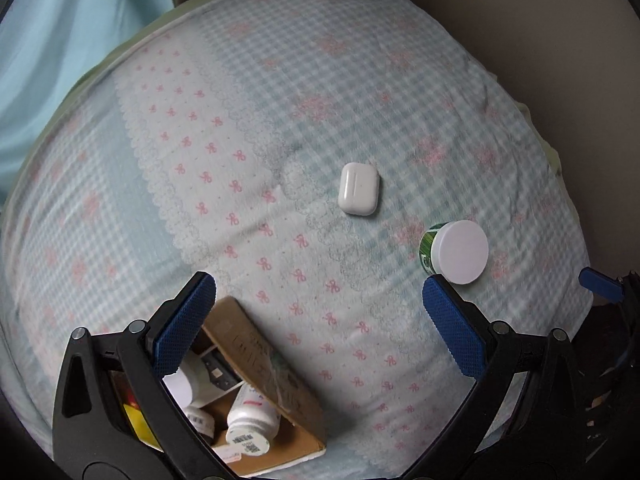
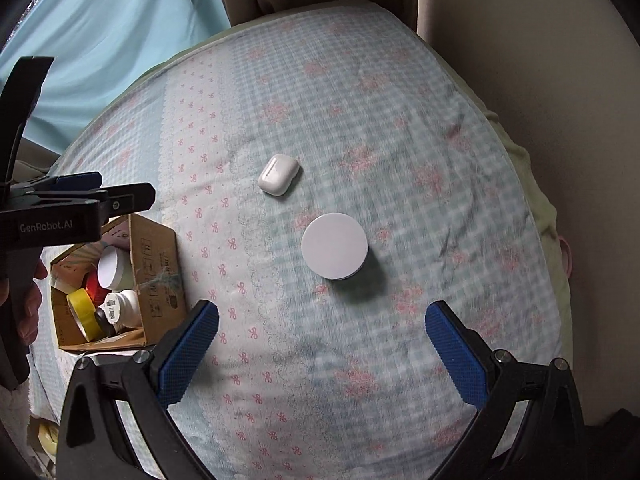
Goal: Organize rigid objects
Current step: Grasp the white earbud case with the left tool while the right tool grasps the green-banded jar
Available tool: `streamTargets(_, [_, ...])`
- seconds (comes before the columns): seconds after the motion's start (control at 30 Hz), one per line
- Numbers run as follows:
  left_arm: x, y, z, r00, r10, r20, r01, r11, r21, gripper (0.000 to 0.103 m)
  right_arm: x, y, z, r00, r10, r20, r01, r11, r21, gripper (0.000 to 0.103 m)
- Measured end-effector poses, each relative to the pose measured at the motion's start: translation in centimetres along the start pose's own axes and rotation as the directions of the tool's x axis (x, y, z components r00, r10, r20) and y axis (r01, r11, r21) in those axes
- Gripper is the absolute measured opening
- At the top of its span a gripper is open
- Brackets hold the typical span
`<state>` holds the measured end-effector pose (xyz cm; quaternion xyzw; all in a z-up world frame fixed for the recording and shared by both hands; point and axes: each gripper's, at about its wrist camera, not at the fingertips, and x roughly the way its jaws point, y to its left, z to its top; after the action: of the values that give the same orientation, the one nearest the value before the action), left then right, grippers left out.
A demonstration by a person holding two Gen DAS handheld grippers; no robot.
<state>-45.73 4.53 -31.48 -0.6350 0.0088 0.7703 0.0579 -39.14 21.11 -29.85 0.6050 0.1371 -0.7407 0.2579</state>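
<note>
A white earbud case (image 1: 358, 188) (image 2: 279, 174) lies on the checked bedspread. A green jar with a white lid (image 1: 456, 251) (image 2: 334, 246) stands near it. A cardboard box (image 1: 264, 376) (image 2: 154, 270) holds white bottles, a white-lidded jar and a yellow tape roll. My left gripper (image 1: 320, 324) is open and empty, with its left finger over the box; it also shows in the right wrist view (image 2: 80, 196). My right gripper (image 2: 322, 354) is open and empty, just short of the jar; one blue fingertip of it shows in the left wrist view (image 1: 600, 282).
The bedspread (image 1: 280, 120) (image 2: 400, 140) covers a bed. A light blue sheet (image 2: 120, 20) hangs at the far left. A beige curtain and wall (image 2: 520, 60) stand at the far right. The bed's edge drops off to the right.
</note>
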Motion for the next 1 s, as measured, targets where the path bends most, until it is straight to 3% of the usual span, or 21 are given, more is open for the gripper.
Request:
streamTargets(0.2, [6.5, -2.4, 4.1, 0.997, 0.002, -0.079, 0.006, 0.995, 0.096, 0.103, 5.2, -0.9, 0.6, 0.998, -0.037, -0.06, 0.039, 0.999, 0.028, 0.103])
streamTargets(0.5, [13.7, -3.8, 7.1, 0.986, 0.03, -0.164, 0.005, 0.978, 0.207, 0.095, 9.9, 0.2, 2.1, 0.993, -0.106, -0.044, 0.105, 0.994, -0.024, 0.103])
streamTargets(0.67, [16.0, -4.1, 7.5, 0.98, 0.033, -0.196, 0.012, 0.975, 0.223, 0.086, 12.3, 0.4, 2.7, 0.991, -0.111, -0.078, 0.109, 0.994, -0.029, 0.102])
streamTargets(0.73, [16.4, -4.3, 7.5, 0.979, 0.027, -0.201, 0.02, 0.973, 0.228, 0.079, 13.0, 0.2, 2.8, 0.99, -0.106, -0.09, 0.104, 0.994, -0.031, 0.095])
streamTargets(1.0, [17.0, -4.9, 7.9, 0.98, 0.031, -0.195, 0.013, 0.975, 0.222, 0.077, 14.6, -0.1, 3.0, 0.988, -0.093, -0.124, 0.087, 0.995, -0.052, 0.088])
